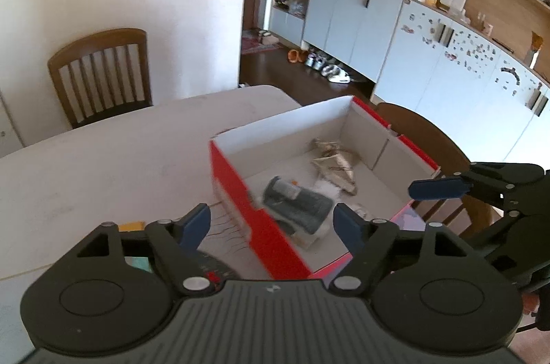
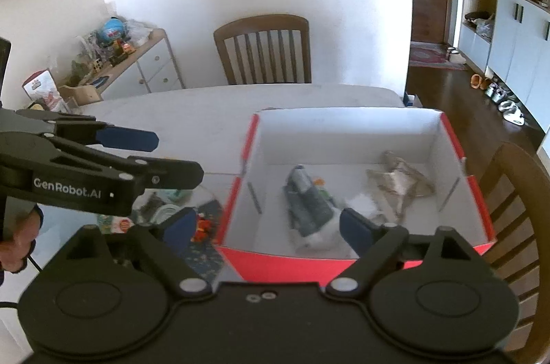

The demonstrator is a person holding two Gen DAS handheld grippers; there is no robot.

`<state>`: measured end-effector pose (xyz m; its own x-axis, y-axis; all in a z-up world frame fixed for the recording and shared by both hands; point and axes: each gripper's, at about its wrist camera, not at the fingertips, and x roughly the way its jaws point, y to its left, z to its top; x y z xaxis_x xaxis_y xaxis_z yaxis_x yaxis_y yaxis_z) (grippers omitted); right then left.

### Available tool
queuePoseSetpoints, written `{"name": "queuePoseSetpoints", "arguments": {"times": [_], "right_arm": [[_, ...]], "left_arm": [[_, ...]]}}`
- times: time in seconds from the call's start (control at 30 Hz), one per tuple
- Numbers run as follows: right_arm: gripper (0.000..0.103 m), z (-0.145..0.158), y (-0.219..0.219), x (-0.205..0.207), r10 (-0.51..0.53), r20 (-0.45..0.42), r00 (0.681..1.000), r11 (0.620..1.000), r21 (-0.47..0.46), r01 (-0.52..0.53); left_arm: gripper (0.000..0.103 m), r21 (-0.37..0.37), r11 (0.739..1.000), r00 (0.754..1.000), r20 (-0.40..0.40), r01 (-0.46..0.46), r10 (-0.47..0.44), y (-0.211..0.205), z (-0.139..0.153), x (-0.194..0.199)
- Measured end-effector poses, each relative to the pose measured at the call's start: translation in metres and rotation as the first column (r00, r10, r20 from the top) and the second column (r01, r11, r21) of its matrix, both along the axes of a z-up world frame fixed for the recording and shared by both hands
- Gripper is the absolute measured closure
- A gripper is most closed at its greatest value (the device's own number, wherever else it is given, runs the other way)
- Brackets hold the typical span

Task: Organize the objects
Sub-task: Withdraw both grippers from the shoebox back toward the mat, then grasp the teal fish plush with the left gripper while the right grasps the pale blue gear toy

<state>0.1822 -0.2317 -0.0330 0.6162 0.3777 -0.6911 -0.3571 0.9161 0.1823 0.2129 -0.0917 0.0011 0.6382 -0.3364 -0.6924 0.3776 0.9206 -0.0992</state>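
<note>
Both jaws spread, nothing held: left gripper (image 1: 271, 224), right gripper (image 2: 266, 230). Risk: low pass snags red box (image 2: 275, 259) wall, frame centre, shifting contents.

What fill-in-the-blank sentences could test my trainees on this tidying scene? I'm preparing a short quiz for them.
1. The open box has ____ outer walls.
2. The dark rolled bundle lies ____ the box.
3. The left gripper and right gripper both have their fingers ____, with nothing held.
4. The box sits on a pale ____ beside a wooden chair.

Missing words: red; inside; open; table
</note>
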Motion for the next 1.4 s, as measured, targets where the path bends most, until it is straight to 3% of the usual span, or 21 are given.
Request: {"name": "queuePoseSetpoints", "arguments": {"times": [0.6,0.73,0.8,1.0,1.13,1.4], "right_arm": [[0.008,-0.01,0.075,-0.028,0.019,-0.038,0.999,1.0,0.002,-0.019],[0.007,-0.012,0.088,-0.031,0.018,-0.047,0.999,1.0,0.002,-0.017],[0.007,-0.014,0.093,-0.033,0.016,-0.052,0.999,1.0,0.002,-0.016],[0.007,-0.022,0.111,-0.035,0.01,-0.073,0.997,1.0,-0.003,-0.01],[0.007,-0.031,0.12,-0.034,0.004,-0.098,0.995,1.0,-0.003,-0.004],[0.007,-0.048,0.138,-0.026,-0.02,-0.124,0.992,0.999,-0.032,0.017]], "left_arm": [[0.019,-0.016,0.997,0.997,0.003,-0.08,0.08,0.103,-0.017,-0.036],[0.009,0.014,0.994,0.995,0.004,-0.104,0.104,0.127,-0.025,-0.043],[0.009,0.014,0.993,0.993,-0.006,-0.114,0.115,0.14,-0.03,-0.045],[0.0,-0.011,0.988,0.986,-0.067,-0.157,0.156,0.181,-0.059,-0.052],[0.0,0.003,0.983,0.977,-0.104,-0.185,0.185,0.199,-0.083,-0.058],[0.0,0.06,0.985,0.983,-0.078,-0.16,0.165,0.206,-0.11,-0.069]]}}
